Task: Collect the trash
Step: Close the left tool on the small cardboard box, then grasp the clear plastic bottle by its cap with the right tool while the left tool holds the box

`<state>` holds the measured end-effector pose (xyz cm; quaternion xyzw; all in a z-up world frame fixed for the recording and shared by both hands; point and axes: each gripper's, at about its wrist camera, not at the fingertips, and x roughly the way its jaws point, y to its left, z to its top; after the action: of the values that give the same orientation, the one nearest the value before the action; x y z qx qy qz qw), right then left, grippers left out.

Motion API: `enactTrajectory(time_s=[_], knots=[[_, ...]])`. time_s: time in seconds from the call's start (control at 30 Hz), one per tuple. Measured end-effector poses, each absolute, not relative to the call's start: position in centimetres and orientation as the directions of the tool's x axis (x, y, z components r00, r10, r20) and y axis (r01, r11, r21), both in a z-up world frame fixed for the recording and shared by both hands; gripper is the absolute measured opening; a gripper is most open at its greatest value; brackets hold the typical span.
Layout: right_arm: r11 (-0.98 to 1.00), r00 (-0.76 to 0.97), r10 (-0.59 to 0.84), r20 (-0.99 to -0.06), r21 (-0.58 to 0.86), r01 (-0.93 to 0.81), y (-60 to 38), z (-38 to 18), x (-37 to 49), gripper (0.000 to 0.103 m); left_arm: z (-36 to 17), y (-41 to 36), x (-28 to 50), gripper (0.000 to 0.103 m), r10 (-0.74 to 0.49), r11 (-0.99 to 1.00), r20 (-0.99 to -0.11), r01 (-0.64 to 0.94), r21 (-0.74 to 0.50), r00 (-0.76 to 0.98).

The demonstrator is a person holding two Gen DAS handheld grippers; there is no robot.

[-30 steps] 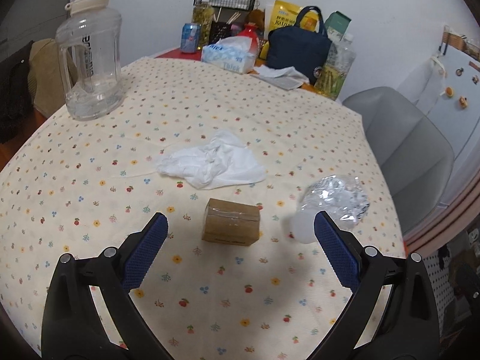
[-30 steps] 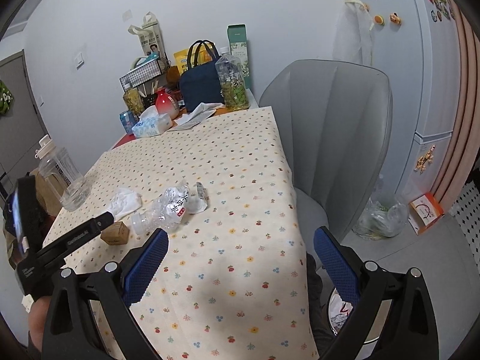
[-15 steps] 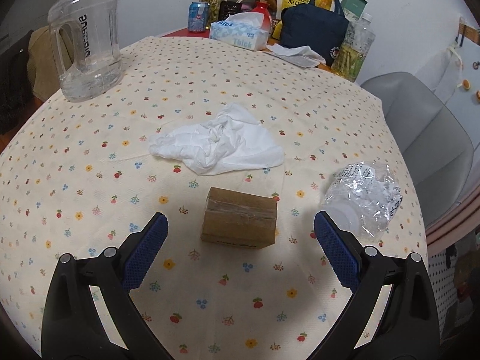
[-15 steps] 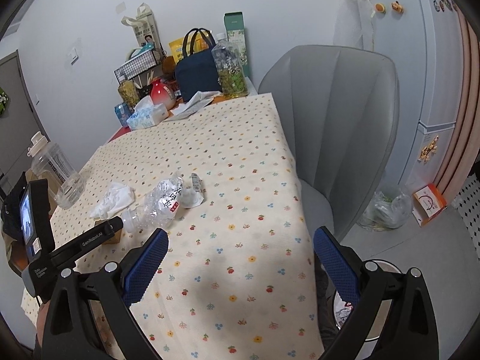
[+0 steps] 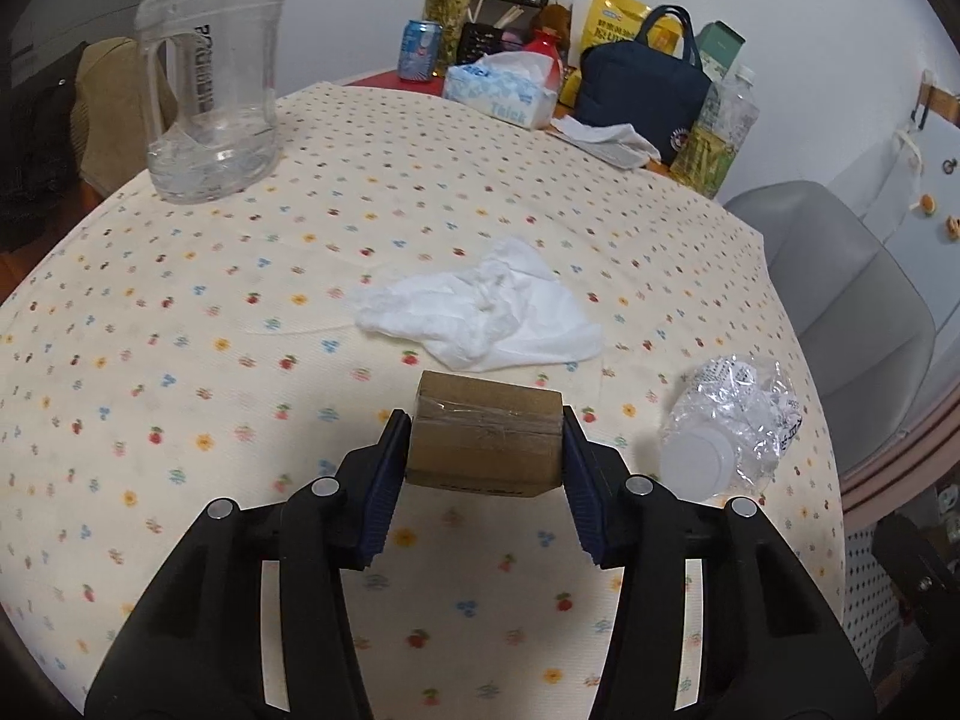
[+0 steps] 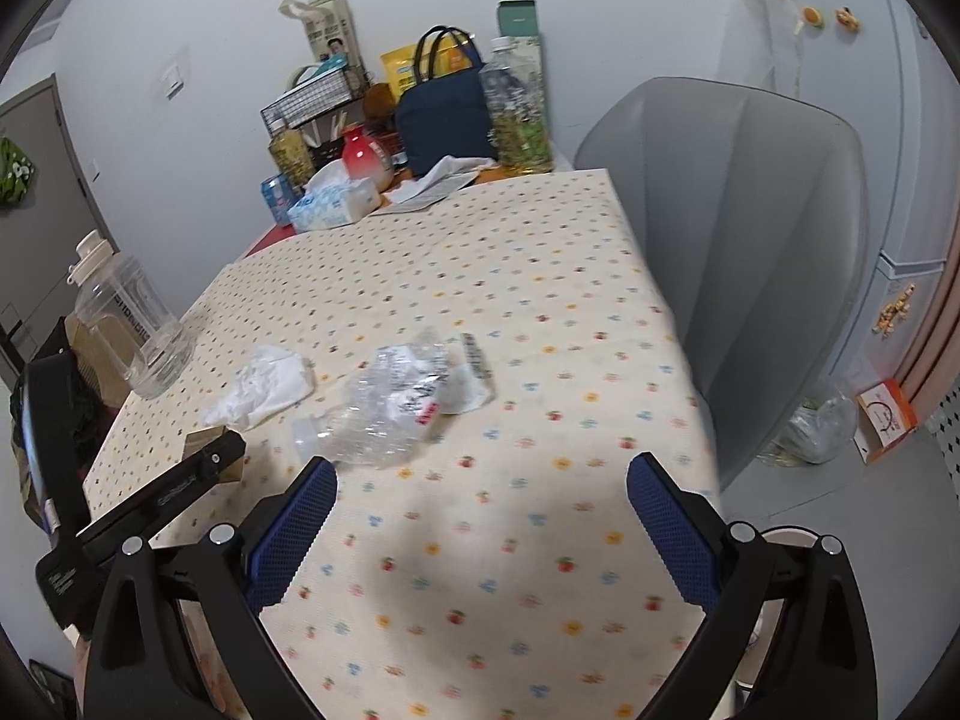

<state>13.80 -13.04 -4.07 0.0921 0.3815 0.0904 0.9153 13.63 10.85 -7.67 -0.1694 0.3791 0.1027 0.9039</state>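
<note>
My left gripper [image 5: 485,438] is shut on a small brown cardboard box [image 5: 486,441], one blue pad against each side, low over the flowered tablecloth [image 5: 240,360]. A crumpled white tissue [image 5: 486,315] lies just beyond the box. A crushed clear plastic bottle [image 5: 729,426] lies to the right. In the right wrist view the bottle [image 6: 390,405] and tissue [image 6: 264,387] lie ahead; the box [image 6: 207,444] is partly hidden by the left gripper's body. My right gripper [image 6: 480,516] is open and empty above the tablecloth near its front edge.
A large clear water jug [image 5: 210,72] stands at the far left. A tissue box [image 5: 501,90], can, navy bag [image 5: 642,96] and bottles crowd the table's far end. A grey chair [image 6: 738,252] stands right of the table. A bag and carton lie on the floor [image 6: 840,426].
My left gripper moved forward and closed its fingers on the cardboard box. My right gripper moved in over the table toward the crushed bottle and stayed open.
</note>
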Motion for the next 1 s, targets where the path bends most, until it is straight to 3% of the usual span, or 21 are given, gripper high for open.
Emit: enactTrajectory(time_s=[0.63,1.0], knots=[[0.984,0.650,0.178,-0.739,0.142,-0.108,-4.6,-5.6,19.1,0.095,-8.0,17.9,11.5,0.049,0.110,0.874,-0.705,-0.406,-0.266,0.700],[0.989,0.611,0.147,-0.778,0.114,-0.093,-5.3,-7.6,18.9,0.095,-8.4,17.2,11.8,0.049,0.082,0.881,-0.705,-0.383,-0.279,0.704]])
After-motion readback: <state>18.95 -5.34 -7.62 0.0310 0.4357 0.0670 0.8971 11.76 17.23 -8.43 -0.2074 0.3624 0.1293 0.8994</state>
